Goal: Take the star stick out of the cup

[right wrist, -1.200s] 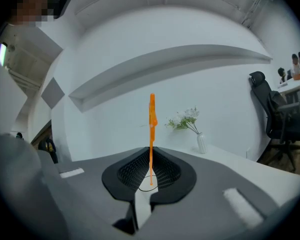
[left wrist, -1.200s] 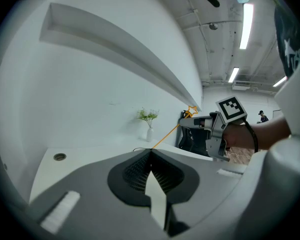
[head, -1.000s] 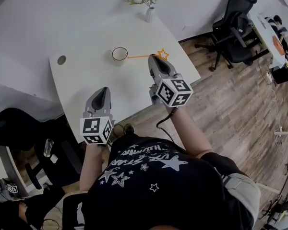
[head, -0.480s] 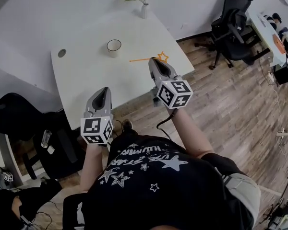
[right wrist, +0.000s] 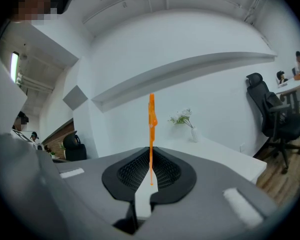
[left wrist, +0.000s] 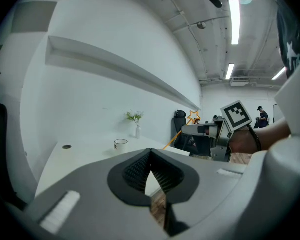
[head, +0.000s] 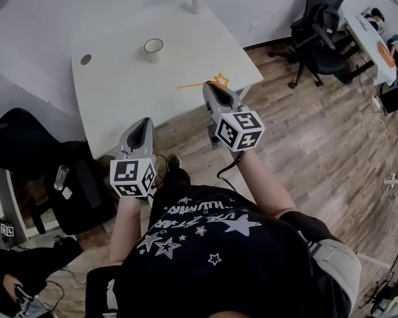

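Had the star stick [head: 198,84] well clear of the cup [head: 153,46] here, clamped in the right gripper [head: 208,87], fingers [right wrist: 166,173] shut tight on the thin orange shaft, star just beside the tips in the head view. Hung up in the air near the front edge of the surface [head: 119,91], well apart from the cup; couldn't tell whether over the surface or just past it. Stood upright and looked empty, that cup, far back near the vase of flowers [head: 194,4]. Held the left gripper [head: 143,123] low by the same front edge, fingers pressed together on nothing, no part in any of it.

Looked basically done with the pull-out step, honestly. Probably called for just a put-down next: swinging back over the surface, lowering the stick flat, then easing the fingers apart gently to avoid flicking such a light thing off the edge.
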Available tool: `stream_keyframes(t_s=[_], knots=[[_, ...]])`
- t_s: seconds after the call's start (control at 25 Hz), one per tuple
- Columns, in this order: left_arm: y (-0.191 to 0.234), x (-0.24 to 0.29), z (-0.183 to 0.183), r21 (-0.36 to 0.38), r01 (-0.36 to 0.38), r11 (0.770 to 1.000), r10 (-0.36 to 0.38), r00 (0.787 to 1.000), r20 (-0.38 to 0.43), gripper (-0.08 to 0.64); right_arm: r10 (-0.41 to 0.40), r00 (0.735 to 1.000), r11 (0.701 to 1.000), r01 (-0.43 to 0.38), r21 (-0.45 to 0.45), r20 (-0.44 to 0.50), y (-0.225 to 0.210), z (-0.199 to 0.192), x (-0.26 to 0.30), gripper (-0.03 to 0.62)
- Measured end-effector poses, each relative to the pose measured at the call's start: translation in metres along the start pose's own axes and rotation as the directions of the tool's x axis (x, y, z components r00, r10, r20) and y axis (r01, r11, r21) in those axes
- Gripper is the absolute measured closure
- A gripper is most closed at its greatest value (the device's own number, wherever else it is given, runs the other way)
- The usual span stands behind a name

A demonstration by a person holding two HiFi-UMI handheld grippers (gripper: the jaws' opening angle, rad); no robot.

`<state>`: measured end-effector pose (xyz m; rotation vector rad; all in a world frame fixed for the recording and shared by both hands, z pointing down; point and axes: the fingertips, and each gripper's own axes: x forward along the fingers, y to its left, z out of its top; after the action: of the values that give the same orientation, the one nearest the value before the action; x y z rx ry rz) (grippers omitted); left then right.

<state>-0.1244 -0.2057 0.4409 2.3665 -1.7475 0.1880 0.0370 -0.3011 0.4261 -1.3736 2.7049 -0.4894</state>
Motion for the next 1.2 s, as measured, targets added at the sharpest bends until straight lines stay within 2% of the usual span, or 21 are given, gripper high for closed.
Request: stream_keyframes(t_s=[0.56, 1.2], knots=[[-0.062, -0.063, -0.023, 0.009, 0.027, 1.0, -0.027, 1.0, -0.002, 0.558, -0.046, 0.999, 0.999, 0.046, -0.017, -0.026, 0.003, -0.02, -0.102, 0.561], [-0.083, -0.108, -0.041, 0.002, -0.016, 1.0, 0.016, 1.0, -0.007, 0.558, -0.03, 0.998, 1.0, 0.03, -0.006, -0.047, 0.014, -0.04, -0.147, 0.561]])
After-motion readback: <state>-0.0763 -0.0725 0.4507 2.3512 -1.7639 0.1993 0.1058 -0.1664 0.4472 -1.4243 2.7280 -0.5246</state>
